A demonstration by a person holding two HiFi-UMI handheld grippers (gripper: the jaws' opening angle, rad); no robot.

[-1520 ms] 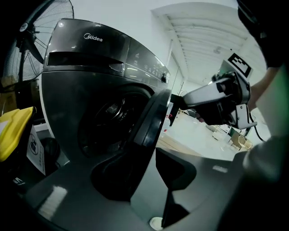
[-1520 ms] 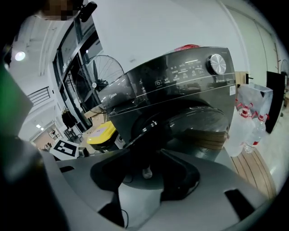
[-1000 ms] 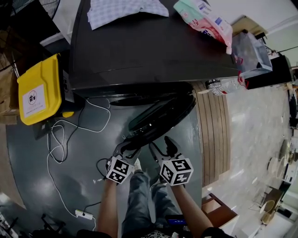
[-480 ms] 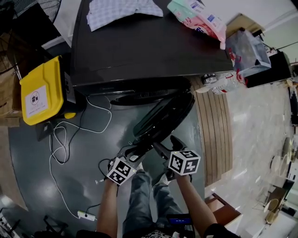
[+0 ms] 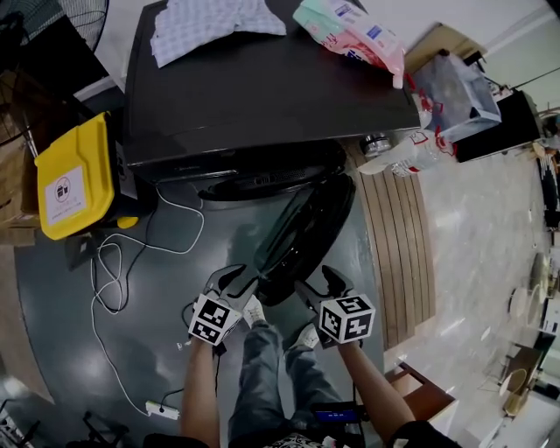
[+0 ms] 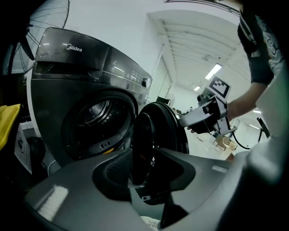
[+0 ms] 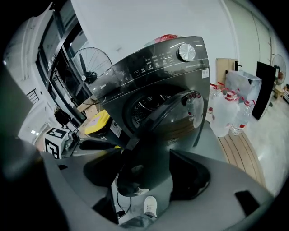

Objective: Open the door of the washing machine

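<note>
The dark front-loading washing machine (image 5: 262, 96) stands at the top of the head view. Its round door (image 5: 302, 227) is swung out towards me, and the drum (image 6: 97, 113) shows behind it. My left gripper (image 5: 234, 280) is at the left of the door's free edge. Its jaws stand apart, and the door's rim (image 6: 142, 149) shows in the gap with no pad pressing on it. My right gripper (image 5: 317, 282) is at the right of that edge. Its jaws are wide and closing, with the door's edge (image 7: 131, 178) in the gap between them, untouched.
A yellow bin (image 5: 74, 179) stands left of the machine, with a white cable (image 5: 114, 262) on the grey floor. A cloth (image 5: 210, 26) and packets (image 5: 350, 31) lie on top. Water bottles (image 5: 402, 157) and wooden boards (image 5: 398, 245) are at the right. A fan (image 7: 92, 61) stands behind.
The door has swung further out from the machine. My right gripper has shifted right, away from the door's face, with its jaws wider. The left gripper has moved slightly left.
</note>
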